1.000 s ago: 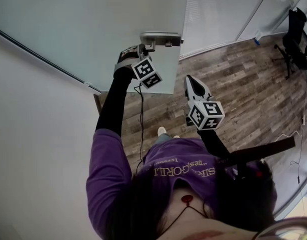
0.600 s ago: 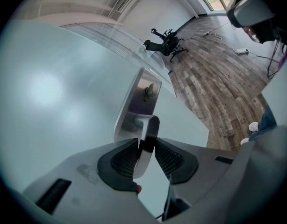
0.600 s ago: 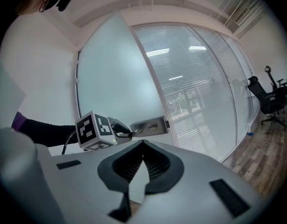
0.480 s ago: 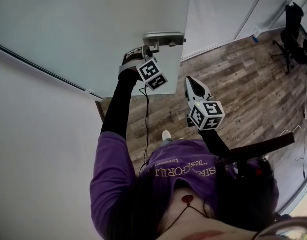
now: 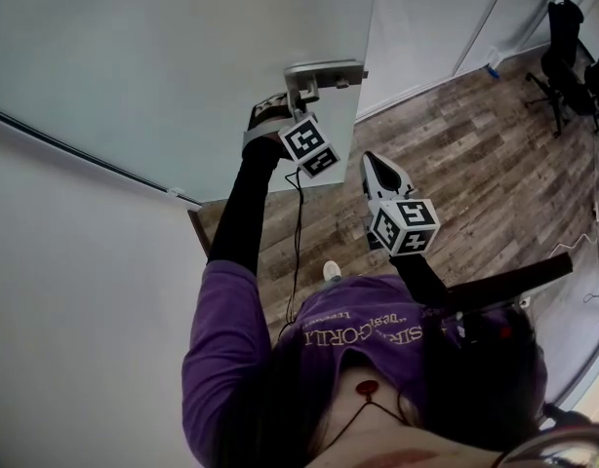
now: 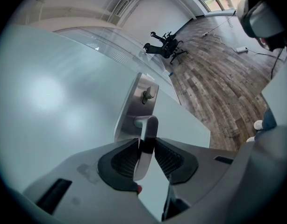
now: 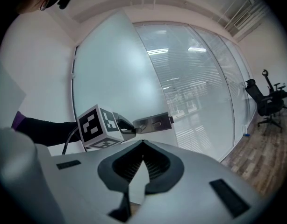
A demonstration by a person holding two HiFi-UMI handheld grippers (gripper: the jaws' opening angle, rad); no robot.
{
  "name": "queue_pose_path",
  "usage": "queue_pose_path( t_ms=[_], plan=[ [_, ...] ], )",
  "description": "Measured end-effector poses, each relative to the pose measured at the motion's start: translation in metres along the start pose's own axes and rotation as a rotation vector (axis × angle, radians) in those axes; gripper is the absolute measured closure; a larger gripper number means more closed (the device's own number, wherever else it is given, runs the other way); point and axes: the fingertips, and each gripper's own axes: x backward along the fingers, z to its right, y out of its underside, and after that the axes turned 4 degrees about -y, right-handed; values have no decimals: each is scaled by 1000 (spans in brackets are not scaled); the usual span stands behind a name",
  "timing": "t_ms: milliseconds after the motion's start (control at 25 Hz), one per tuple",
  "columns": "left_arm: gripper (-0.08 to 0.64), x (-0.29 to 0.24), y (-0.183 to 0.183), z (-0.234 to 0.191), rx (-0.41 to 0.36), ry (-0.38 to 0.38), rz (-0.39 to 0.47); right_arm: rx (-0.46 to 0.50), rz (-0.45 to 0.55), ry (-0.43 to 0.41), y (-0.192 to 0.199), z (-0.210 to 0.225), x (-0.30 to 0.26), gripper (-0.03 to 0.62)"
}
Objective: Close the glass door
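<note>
The frosted glass door (image 5: 163, 66) fills the upper left of the head view, with a metal handle plate (image 5: 324, 71) at its free edge. My left gripper (image 5: 292, 100) is at that plate. In the left gripper view the jaws are closed on the plate's silver lever handle (image 6: 148, 129), the pads pressing its two sides. My right gripper (image 5: 371, 159) hangs in the air to the right of the door edge, touching nothing. Its tips (image 7: 142, 143) meet with nothing between them. It looks toward the door (image 7: 115, 69) and the plate (image 7: 153, 122).
A white wall (image 5: 75, 291) runs along the left. To the right is a wood floor (image 5: 456, 154), a glass partition (image 5: 426, 18) and a black office chair (image 5: 563, 47). A cable (image 5: 298, 232) hangs from the left gripper near the person's shoe (image 5: 330, 269).
The door edge, handle plate and left gripper have shifted to the right in the head view, the left arm stretching with them. The right gripper keeps about the same spot in the view.
</note>
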Motion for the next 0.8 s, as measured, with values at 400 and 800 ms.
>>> queue_pose_path(
  t_ms=[400, 800],
  plan=[
    [449, -23, -3, -16, 17, -6, 1, -3, -15, 28, 1, 1, -16, 606],
    [449, -38, -7, -26, 38, 22, -42, 5, -25, -33, -18, 21, -40, 606]
  ],
)
